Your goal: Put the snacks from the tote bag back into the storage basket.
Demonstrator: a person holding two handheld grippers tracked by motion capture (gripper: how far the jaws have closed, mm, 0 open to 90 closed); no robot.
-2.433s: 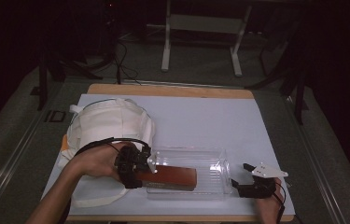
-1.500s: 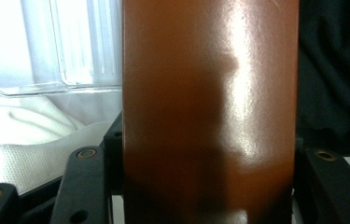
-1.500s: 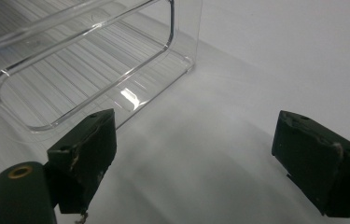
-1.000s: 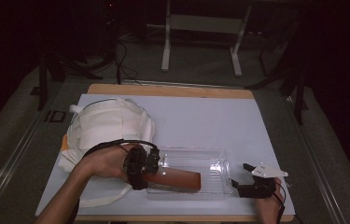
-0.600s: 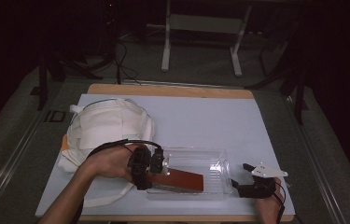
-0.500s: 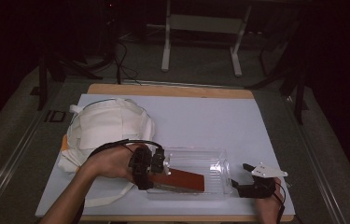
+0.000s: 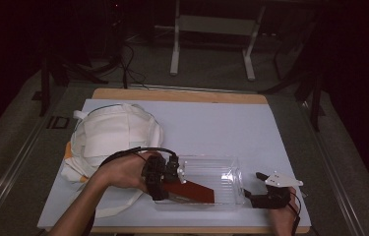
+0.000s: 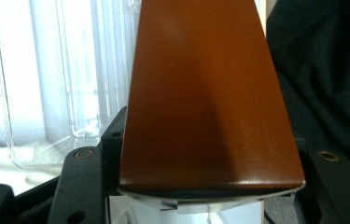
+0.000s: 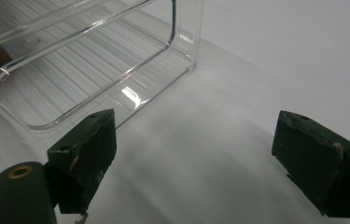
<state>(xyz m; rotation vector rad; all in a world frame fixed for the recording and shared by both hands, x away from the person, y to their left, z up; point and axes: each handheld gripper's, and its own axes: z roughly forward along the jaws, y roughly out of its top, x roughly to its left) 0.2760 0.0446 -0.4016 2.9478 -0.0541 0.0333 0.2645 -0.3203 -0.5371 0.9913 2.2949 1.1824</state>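
While the left gripper [image 7: 169, 183] fingers hold the brown box [image 7: 192, 192] by its end, it looks light, stiff and smooth; the right gripper [image 9: 200, 154] fingers are apart, empty.

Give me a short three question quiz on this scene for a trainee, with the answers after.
1. What does the left gripper hold?
2. True or false: the right gripper is clamped on the clear bin.
3. Where does the cloth bag lie: A, inside the bin; B, on the table beside the bin, on the left gripper's side; C, on the floor?

Key:
1. A brown box, its far end tilted down into the clear bin.
2. False: its jaws stand apart with nothing between them, just outside the bin's end.
3. B.
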